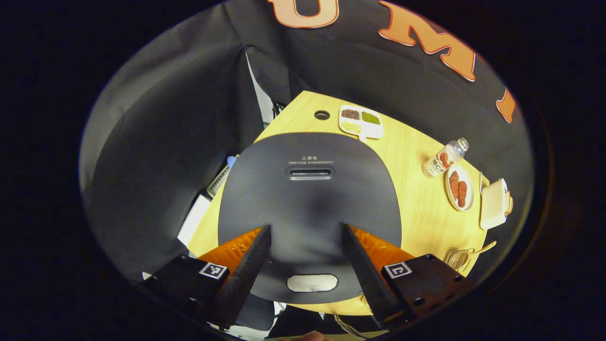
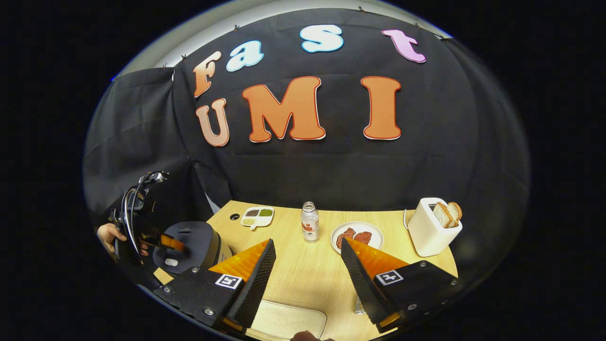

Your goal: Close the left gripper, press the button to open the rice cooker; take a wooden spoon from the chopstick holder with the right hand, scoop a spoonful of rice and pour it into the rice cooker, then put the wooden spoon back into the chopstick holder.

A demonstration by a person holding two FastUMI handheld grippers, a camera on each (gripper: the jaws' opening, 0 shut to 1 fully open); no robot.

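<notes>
The dark grey rice cooker is closed, its lid seen from above in the left gripper view. A pale oval button sits at the lid's near edge. My left gripper hovers open just above the lid, one finger on each side of the button. The cooker also stands at the table's left, with the left gripper over it in a person's hand. A clear chopstick holder has a wooden spoon in it. My right gripper is open and empty above the table.
On the wooden table are a white sectioned dish of grains, a bottle, a plate of sausages and a white toaster with bread. A pale board lies at the near edge.
</notes>
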